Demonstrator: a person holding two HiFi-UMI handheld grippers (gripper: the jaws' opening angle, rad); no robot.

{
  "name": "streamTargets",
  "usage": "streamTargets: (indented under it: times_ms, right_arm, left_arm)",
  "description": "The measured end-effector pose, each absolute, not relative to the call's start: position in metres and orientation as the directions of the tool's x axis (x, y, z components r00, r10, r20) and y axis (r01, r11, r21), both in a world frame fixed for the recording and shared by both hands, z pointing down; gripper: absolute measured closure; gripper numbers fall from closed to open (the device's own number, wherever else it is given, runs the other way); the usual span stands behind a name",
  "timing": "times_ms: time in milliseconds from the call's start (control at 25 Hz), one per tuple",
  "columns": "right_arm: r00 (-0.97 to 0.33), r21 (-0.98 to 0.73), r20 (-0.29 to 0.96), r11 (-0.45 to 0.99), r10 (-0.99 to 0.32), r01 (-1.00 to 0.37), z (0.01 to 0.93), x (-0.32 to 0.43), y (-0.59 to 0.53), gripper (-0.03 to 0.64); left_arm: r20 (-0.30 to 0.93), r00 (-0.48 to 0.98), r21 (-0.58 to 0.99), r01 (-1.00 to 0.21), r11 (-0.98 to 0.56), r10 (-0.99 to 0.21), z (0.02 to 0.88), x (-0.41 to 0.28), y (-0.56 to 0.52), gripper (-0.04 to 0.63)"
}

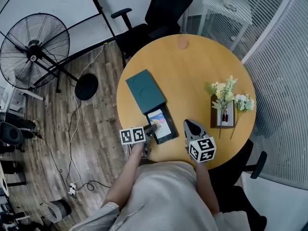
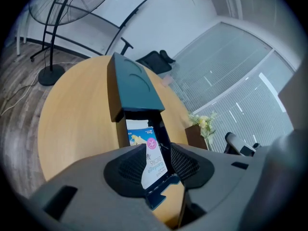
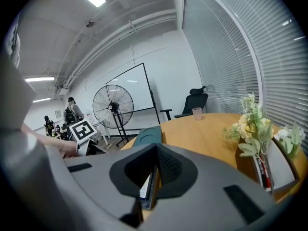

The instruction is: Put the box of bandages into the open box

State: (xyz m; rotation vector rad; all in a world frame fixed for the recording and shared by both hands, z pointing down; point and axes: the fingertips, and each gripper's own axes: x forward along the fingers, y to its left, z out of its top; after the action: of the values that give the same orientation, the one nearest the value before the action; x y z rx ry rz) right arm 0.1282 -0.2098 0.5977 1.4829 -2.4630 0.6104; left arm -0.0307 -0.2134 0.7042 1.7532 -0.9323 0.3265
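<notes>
On the round wooden table (image 1: 192, 71) lies a dark teal open box (image 1: 169, 137), its lid (image 1: 146, 90) folded back away from me. The white box of bandages (image 1: 162, 121) rests in the open box, its near end over the front wall. My left gripper (image 1: 152, 128) holds that near end. In the left gripper view the box of bandages (image 2: 139, 134) sits between the jaws of the left gripper (image 2: 156, 153), with the lid (image 2: 134, 85) behind. My right gripper (image 1: 191, 125) hovers just right of the open box, jaws together on nothing. In its own view the right gripper (image 3: 155, 150) points past the lid (image 3: 148, 134).
A wooden holder with pale flowers (image 1: 225, 102) stands at the table's right side, seen too as flowers (image 3: 255, 129). A small cup (image 1: 182, 43) sits at the far edge. A black office chair (image 1: 159, 13) and a floor fan (image 1: 33, 49) stand beyond the table.
</notes>
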Motion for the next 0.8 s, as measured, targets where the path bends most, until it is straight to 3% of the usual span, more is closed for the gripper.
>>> streamTargets:
  times_ms: [360, 800]
  right_arm:
    - [-0.553, -0.279, 0.453, 0.478, -0.699, -0.833, 0.62, 0.104, -0.199, 0.621]
    - [-0.58, -0.323, 0.545, 0.487, -0.606, -0.812, 0.65, 0.086, -0.191, 0.621]
  left_arm:
    - [0.595, 0.639, 0.536, -0.767, -0.351, -0.487, 0.671, -0.041, -0.207, 0.449]
    - [0.577, 0.586, 0.334, -0.805, -0.491, -0.569, 0.648, -0.05, -0.201, 0.449]
